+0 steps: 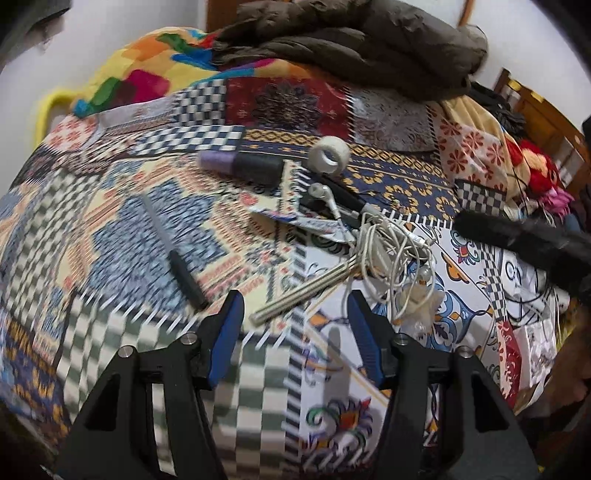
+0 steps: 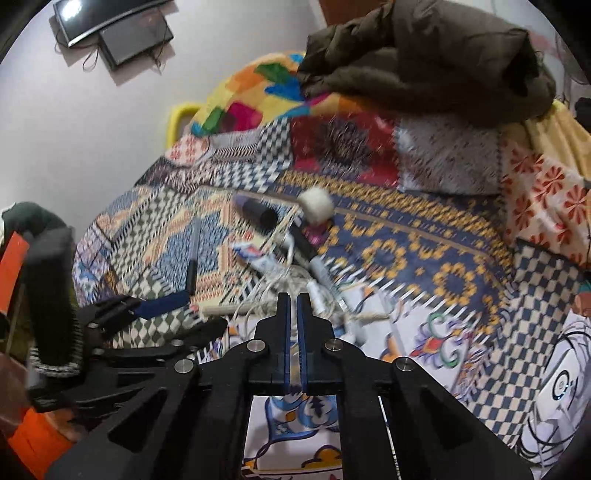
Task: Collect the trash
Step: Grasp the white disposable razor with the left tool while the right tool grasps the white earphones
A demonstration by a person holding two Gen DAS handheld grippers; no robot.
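Trash pickup over a cluttered bed

Left tool gapes empty above the earphone tangle; right tool is pinched closed, seemingly empty; cords could snag and drag the sticks.

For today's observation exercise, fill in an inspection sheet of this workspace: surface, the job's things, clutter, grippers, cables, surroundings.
Surface: bed under a patchwork bedspread.
Job's things: a crumpled wrapper and a bundle of sticks lie mid-bed; which items count as trash cannot be told.
Clutter: tape roll, purple-and-black tube, dark pen, brown jacket at the far end.
Grippers: left gripper open above the sticks, holding nothing; right gripper shut, nothing seen between its fingers.
Cables: tangled white earphones beside the sticks.
Surroundings: pale wall with a dark screen; wooden chair.
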